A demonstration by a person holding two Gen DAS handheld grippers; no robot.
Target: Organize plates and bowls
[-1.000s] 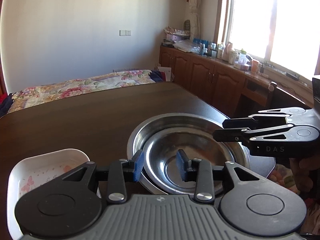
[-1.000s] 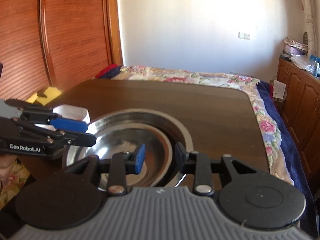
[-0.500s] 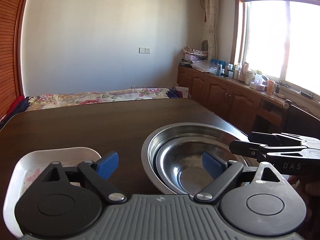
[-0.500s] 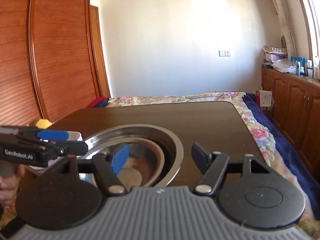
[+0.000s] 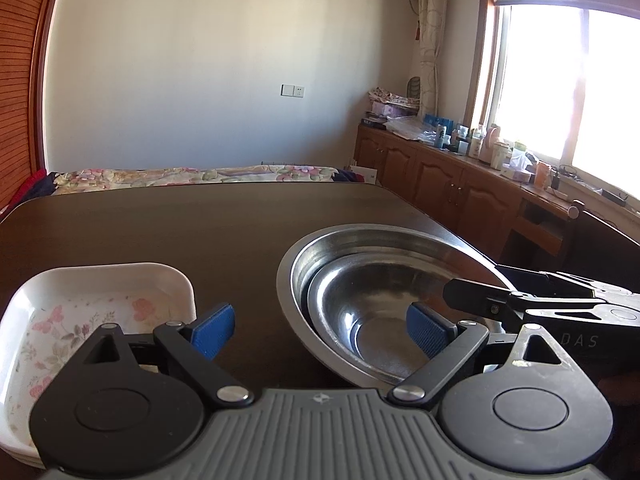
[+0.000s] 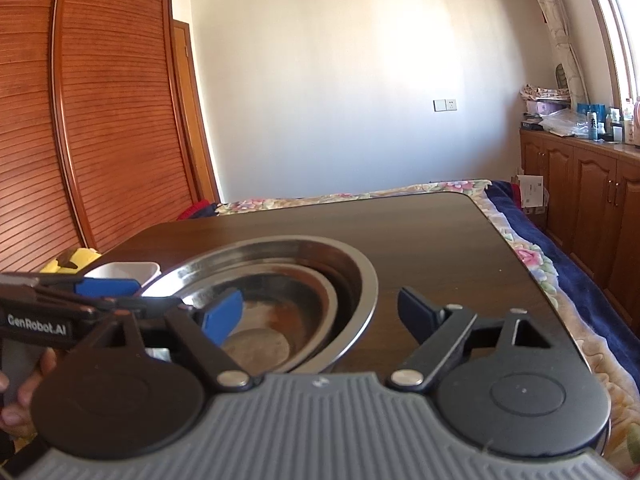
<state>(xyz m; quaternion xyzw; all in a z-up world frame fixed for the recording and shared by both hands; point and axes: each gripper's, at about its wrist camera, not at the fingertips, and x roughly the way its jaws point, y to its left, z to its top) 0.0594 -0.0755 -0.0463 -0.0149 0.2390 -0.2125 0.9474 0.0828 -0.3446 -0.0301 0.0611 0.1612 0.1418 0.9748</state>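
A small steel bowl (image 5: 372, 300) sits nested inside a larger steel bowl (image 5: 360, 240) on the dark wooden table (image 5: 180, 224). A white square dish with a floral print (image 5: 80, 312) lies to their left. My left gripper (image 5: 320, 330) is open and empty, raised near the bowls' left rim. My right gripper (image 6: 320, 312) is open and empty, near the right rim of the nested bowls (image 6: 280, 280). The right gripper also shows at the right in the left wrist view (image 5: 540, 304). The left gripper shows at the left in the right wrist view (image 6: 80, 300).
A bed with a floral cover (image 5: 192, 174) lies beyond the table. Wooden cabinets (image 5: 460, 192) with bottles stand under the window on the right. A wooden wardrobe (image 6: 80, 120) stands on the left. A yellow object (image 6: 76, 260) lies by the white dish (image 6: 124, 270).
Both grippers have opened wide and drawn back and up from the nested bowls. The small bowl now rests inside the large one.
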